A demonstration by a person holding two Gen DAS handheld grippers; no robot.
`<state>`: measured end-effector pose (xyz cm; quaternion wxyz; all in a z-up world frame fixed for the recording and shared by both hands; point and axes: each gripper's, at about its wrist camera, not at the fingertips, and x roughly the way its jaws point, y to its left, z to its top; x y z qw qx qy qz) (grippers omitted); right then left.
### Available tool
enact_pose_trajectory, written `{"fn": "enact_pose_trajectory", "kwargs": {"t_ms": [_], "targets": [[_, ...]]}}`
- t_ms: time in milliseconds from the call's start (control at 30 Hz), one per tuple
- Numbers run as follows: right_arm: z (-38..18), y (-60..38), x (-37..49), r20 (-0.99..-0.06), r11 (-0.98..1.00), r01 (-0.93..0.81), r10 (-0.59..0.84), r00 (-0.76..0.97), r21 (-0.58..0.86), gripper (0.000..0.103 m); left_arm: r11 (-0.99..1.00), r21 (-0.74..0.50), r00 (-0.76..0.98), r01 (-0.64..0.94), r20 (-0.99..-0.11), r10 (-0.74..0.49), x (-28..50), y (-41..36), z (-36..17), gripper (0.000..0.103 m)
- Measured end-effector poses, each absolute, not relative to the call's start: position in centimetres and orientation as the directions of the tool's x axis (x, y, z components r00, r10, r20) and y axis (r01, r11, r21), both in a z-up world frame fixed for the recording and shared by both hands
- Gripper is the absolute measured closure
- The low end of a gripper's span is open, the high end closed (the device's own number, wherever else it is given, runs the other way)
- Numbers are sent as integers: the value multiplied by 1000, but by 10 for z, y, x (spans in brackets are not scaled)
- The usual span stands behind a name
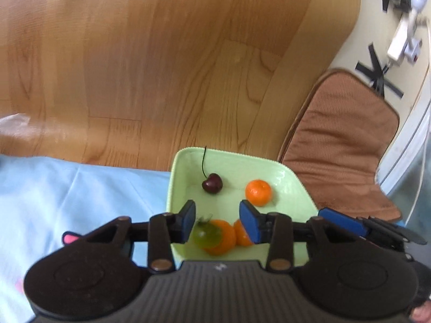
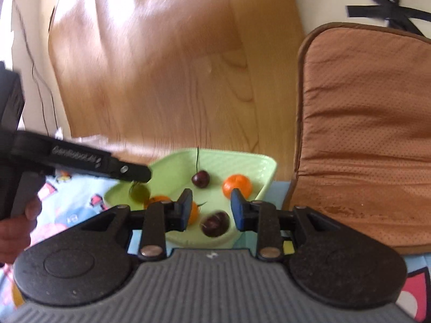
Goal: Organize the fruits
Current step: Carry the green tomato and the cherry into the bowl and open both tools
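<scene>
A pale green tray [image 1: 282, 177] [image 2: 242, 161] stands at the table's far edge. In it lie a dark cherry with a stem [image 1: 212, 183] [image 2: 200, 179], a mandarin [image 1: 258, 192] [image 2: 237, 185], two more mandarins [image 1: 223, 235] and a green fruit [image 1: 206, 235] [image 2: 138, 192]. My left gripper [image 1: 218, 222] is open above the green fruit, which looks blurred and free. My right gripper [image 2: 211, 211] is open above a second dark, blurred cherry [image 2: 215, 224] in the tray. The right gripper's blue finger [image 1: 342, 220] shows in the left wrist view.
The tray stands on a light blue patterned cloth [image 1: 67, 188]. A brown chair cushion [image 1: 344, 148] [image 2: 363, 134] is to the right beyond the table edge. Wooden floor [image 1: 161, 53] lies below, with cables and a power strip [image 1: 401, 40] at the far right.
</scene>
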<state>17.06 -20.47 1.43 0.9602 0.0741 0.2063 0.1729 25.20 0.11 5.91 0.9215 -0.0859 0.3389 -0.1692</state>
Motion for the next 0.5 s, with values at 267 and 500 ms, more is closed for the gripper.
{"fn": "enact_pose_trajectory", "kwargs": {"t_ms": [267,500], "targets": [[28,-216,142,-374,893,-313,425,824,324,69,903,-329,759,276,-501,-415,167,41,77,66],[16,-184,91,-432,828,-454,559,707,328,69,854,-486,729,186,-515,-451,117,76,48,66]]}}
